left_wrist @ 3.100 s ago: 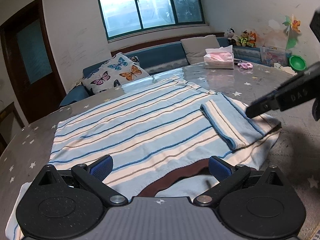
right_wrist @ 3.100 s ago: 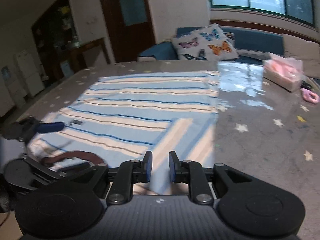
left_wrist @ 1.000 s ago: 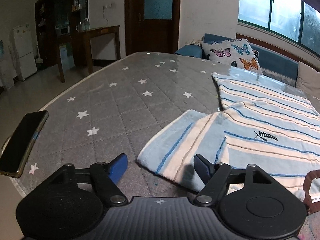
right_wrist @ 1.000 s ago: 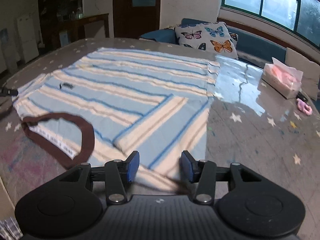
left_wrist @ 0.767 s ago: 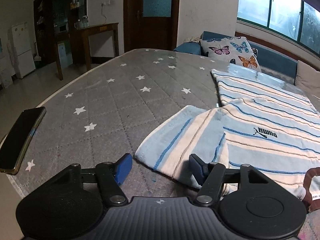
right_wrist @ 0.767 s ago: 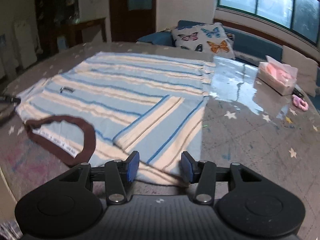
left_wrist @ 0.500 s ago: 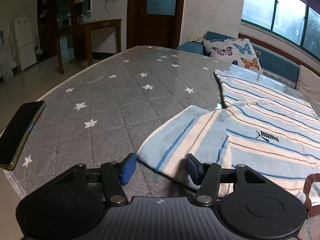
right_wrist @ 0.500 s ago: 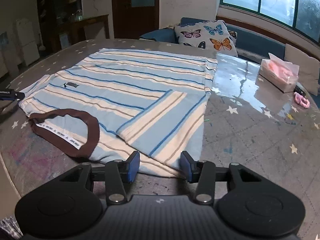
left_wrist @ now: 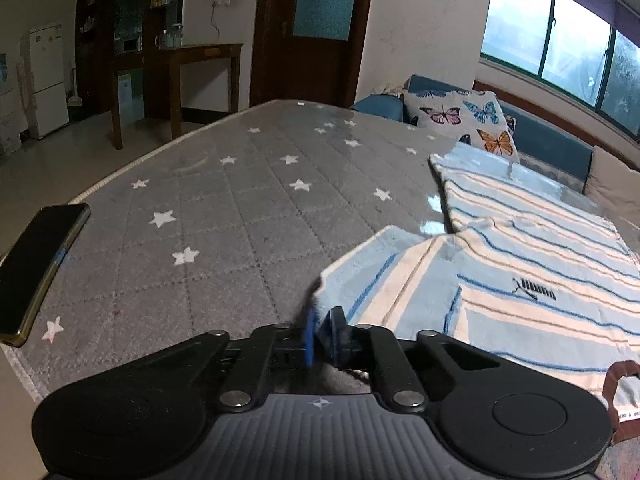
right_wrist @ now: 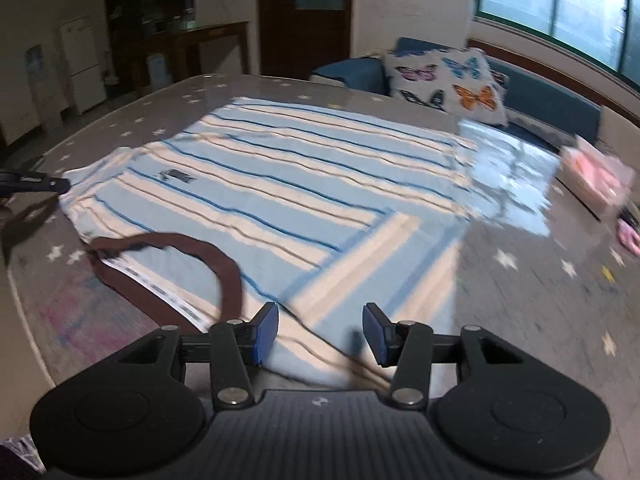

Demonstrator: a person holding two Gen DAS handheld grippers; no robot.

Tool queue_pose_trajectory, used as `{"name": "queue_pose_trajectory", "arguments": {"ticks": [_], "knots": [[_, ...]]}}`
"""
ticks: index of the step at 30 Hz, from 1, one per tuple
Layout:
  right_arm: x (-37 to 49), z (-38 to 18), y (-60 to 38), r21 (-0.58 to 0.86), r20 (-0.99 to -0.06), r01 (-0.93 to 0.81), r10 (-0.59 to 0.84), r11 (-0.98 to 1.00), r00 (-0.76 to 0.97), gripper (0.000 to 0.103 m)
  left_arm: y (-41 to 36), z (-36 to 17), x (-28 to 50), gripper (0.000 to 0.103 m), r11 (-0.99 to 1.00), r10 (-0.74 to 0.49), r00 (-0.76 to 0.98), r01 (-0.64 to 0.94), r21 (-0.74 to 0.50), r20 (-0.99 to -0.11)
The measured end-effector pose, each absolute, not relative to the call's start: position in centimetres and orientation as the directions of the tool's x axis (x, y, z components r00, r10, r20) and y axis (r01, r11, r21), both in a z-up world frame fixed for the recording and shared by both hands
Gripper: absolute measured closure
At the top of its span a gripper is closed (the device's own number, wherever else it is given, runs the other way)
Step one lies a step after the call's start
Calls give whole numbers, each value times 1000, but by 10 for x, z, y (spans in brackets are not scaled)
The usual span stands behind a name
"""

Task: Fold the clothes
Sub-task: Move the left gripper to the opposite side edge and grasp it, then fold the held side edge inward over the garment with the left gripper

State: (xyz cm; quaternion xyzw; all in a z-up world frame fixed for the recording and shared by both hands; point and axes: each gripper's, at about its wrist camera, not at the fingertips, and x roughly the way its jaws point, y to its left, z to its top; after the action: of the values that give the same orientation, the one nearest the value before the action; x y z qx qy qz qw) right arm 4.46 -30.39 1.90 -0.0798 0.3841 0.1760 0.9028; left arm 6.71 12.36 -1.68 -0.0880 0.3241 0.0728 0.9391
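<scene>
Here, left gripper [left_wrist: 320,334] jaws pinch the striped sweater's [right_wrist: 300,184] sleeve (collar nearest); right gripper [right_wrist: 320,334] jaws gape.

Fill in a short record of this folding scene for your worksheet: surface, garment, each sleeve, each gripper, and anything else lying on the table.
surface: grey star-print table cover
garment: striped blue and cream shirt, spread flat, brown collar nearest the right wrist camera
near sleeve: sleeve already folded in over the body
far sleeve: sleeve lies out to the side on the cover
left gripper: left gripper shut on the far sleeve's corner
right gripper: right gripper open, above the folded sleeve, holding nothing
other items: phone at the table edge; tissue box
</scene>
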Motion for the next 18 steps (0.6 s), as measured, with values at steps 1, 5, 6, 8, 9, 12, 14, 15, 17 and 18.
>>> {"name": "queue_pose_trajectory", "arguments": {"ticks": [1,5,6,8,9,12,14,15,17,18], "knots": [[48,21,-296,-9,-722,-400,271,916,636,54,125,-15,66,95,974,73,786,-189,-125,-614],[61,27,-256,-28,-718,-499,330,866,613,51,129,-12,64,95,974,56,796,-176,-142,-602],[65,29,-245,-29,-717,-525,349,850,604,50,130,-12,64,95,974,54,794,-175,-143,-605],[73,30,-221,-31,-715,-573,382,819,585,48,133,-13,63,94,973,52,789,-177,-146,-612],[77,30,-208,-37,-714,-595,395,803,578,47,135,-14,63,93,973,49,787,-178,-150,-615],[86,26,-173,-50,-713,-643,424,764,559,46,137,-15,61,82,969,43,782,-183,-163,-622],[92,22,-153,-48,-716,-667,440,743,542,46,136,-15,59,67,968,35,781,-181,-173,-623],[94,19,-143,-49,-719,-681,447,731,532,46,136,-15,58,63,967,30,781,-180,-179,-624],[94,13,-129,-64,-727,-701,449,710,520,46,135,-17,60,65,967,14,780,-169,-188,-626],[94,10,-123,-70,-731,-709,448,702,515,46,134,-18,62,68,968,8,777,-163,-190,-629]]}}
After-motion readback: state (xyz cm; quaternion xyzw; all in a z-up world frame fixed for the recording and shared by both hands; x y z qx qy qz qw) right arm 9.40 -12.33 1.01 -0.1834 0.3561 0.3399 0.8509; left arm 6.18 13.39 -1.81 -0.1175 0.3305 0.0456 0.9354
